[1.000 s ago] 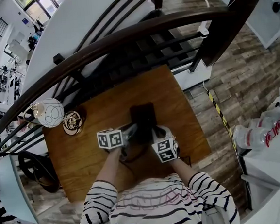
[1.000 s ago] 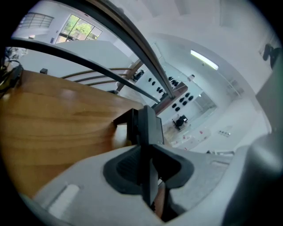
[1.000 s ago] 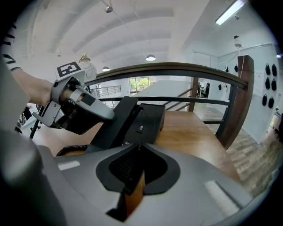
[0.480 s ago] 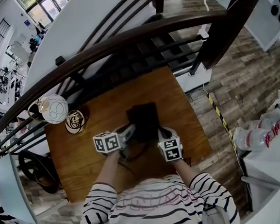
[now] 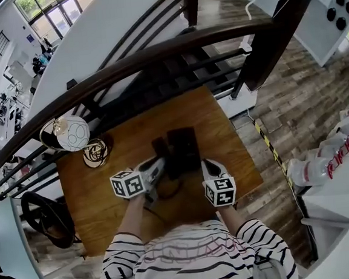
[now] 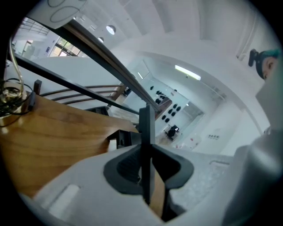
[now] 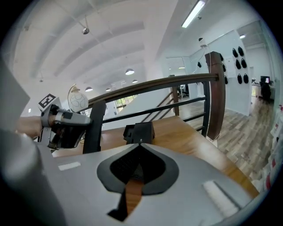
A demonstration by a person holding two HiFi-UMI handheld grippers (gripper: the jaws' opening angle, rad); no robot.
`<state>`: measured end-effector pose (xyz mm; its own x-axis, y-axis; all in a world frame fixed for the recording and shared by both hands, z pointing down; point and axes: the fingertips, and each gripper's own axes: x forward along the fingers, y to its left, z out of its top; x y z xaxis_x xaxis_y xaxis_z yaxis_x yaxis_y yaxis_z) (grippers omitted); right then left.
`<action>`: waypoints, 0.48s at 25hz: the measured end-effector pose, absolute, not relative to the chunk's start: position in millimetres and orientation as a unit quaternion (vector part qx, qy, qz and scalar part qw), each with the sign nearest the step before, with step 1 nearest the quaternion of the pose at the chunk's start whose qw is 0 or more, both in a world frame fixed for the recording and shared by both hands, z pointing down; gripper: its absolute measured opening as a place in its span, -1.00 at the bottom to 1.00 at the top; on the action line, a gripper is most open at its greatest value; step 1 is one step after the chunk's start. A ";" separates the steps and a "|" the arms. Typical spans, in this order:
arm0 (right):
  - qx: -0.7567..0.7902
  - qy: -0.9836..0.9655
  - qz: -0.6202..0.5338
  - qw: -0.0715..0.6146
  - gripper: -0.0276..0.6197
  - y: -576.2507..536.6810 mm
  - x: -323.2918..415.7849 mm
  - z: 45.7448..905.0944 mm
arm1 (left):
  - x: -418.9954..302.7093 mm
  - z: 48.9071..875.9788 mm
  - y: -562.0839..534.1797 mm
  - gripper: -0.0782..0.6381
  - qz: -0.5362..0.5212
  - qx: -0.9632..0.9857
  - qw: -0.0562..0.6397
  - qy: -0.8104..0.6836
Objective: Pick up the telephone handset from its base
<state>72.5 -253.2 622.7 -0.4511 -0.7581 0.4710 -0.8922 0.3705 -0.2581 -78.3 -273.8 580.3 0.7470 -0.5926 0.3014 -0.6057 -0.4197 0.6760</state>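
The black telephone base (image 5: pixel 185 148) lies in the middle of the wooden table (image 5: pixel 113 202). My left gripper (image 5: pixel 157 166) is shut on the black handset (image 5: pixel 164 155), which hangs just left of the base and off it. In the left gripper view the handset (image 6: pixel 146 145) stands edge-on, clamped between the jaws of the left gripper (image 6: pixel 146 156), with the base (image 6: pixel 118 138) behind. My right gripper (image 5: pixel 206 164) hovers by the base's right side, shut and empty. In the right gripper view the right gripper (image 7: pixel 140 144) points at the base (image 7: pixel 139 131); the handset (image 7: pixel 94 128) shows at the left.
A dark curved handrail (image 5: pixel 154 51) with bars runs along the table's far side. A white globe ornament (image 5: pixel 72 133) and a wire ornament (image 5: pixel 95 152) stand at the table's back left. A cord (image 5: pixel 167 195) trails toward me. Plastic bottles (image 5: pixel 322 165) lie on the right.
The left gripper has risen and drawn back to the left with the handset, lifting it off the base. The right gripper has pulled back from the base and closed.
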 end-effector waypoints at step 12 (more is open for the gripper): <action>0.508 -0.831 0.218 0.065 -0.91 -196.1 35.9 539.9 | -100.8 522.8 -213.8 -0.58 0.001 0.878 0.351 -0.325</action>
